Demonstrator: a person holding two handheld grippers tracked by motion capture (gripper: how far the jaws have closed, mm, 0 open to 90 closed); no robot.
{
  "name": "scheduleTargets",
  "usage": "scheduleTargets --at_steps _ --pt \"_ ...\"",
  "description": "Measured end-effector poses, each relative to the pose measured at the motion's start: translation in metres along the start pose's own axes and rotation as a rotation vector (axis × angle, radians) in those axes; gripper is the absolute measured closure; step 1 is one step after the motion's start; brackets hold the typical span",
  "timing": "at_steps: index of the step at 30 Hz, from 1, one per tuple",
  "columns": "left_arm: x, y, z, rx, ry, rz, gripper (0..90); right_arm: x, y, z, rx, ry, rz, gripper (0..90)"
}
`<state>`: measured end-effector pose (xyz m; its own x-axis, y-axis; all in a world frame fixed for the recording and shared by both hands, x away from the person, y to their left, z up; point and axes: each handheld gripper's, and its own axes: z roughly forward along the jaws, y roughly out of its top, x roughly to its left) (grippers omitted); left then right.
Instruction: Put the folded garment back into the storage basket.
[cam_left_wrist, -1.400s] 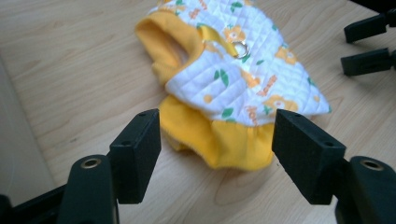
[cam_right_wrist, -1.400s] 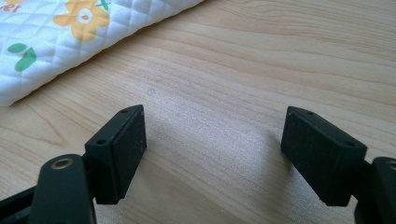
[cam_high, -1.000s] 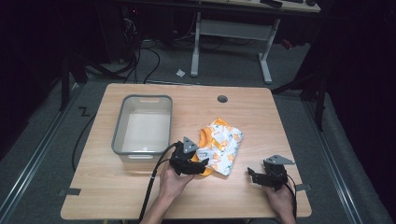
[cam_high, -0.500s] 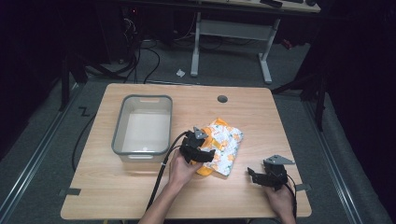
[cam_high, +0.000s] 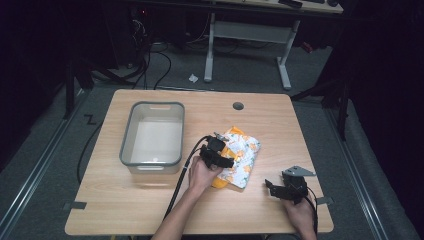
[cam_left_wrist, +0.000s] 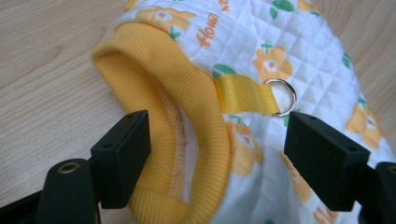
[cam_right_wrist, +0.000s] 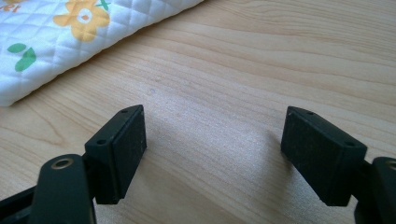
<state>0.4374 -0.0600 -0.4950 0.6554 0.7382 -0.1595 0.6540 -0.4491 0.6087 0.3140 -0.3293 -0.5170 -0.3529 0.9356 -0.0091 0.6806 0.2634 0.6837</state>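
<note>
The quilted flower-print garment (cam_left_wrist: 280, 51) lies mid-worktop (cam_high: 150, 205), right of the empty plastic bin (cam_high: 152, 162). The left gripper (cam_left_wrist: 217, 149), jaws just opening wide, straddles its yellow ribbed cuff (cam_left_wrist: 187, 93) ungripped; the right gripper (cam_right_wrist: 212, 154) rests open nearby. Binning seems undone.

- Left gripper (cam_left_wrist: 217, 158): two black jaws standing wide apart, having just been opening.
- White quilted fabric garment with orange flowers (cam_left_wrist: 299, 51): its yellow ribbed cuff (cam_left_wrist: 187, 112) lies between the jaws.
- Yellow webbing loop with metal ring (cam_left_wrist: 280, 95).
- Light wooden table (cam_left_wrist: 46, 70).
</note>
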Motion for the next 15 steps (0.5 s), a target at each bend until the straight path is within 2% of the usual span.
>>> scheduleTargets --at_steps 2,4,8,10,15 --pt "0.002 -0.001 0.004 0.007 0.007 -0.012 23.0 0.000 0.000 0.000 0.000 0.000 0.001 22.6" --pt "0.003 -0.002 0.009 0.017 0.027 -0.005 22.6 0.000 0.000 0.000 -0.001 -0.001 0.002 22.6" --pt "0.005 -0.003 0.012 0.045 0.016 -0.029 23.7 0.000 0.000 0.000 -0.001 -0.001 0.002 22.6" --pt "0.005 -0.004 0.013 0.032 0.027 -0.008 26.1 0.000 0.000 0.000 -0.001 -0.001 0.002 22.6" --pt "0.000 -0.005 0.012 0.020 0.012 -0.002 42.2 0.000 0.000 0.000 -0.001 -0.001 0.001 22.6"
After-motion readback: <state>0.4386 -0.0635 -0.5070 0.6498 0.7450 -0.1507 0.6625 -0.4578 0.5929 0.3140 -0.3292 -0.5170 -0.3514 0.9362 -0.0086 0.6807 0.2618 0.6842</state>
